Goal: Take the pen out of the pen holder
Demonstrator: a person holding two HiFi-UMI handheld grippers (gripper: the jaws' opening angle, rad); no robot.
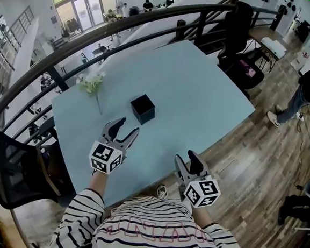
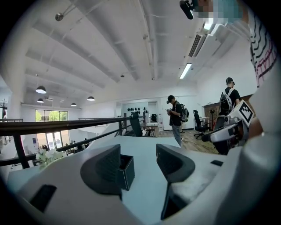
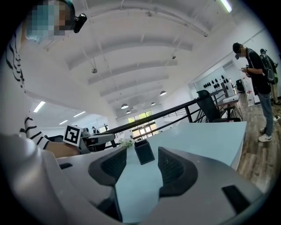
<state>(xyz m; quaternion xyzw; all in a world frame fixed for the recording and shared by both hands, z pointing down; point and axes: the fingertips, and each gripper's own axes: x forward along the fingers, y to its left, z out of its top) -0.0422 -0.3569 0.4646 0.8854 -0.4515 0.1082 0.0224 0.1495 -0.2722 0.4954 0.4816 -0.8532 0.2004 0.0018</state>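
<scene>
The pen holder is a small black open-topped cube standing near the middle of the light blue table. Its inside is dark, and no pen shows in any view. My left gripper hovers open just in front of the holder and slightly to its left. In the left gripper view the holder sits partly behind the left jaw of the gripper. My right gripper is open near the table's front edge. The holder stands some way ahead, beyond the gap between that gripper's jaws.
A sprig of white flowers lies on the table, left of and behind the holder. A dark railing curves round the table's far side. A black chair stands at the left and another at the far right. People stand on the wooden floor.
</scene>
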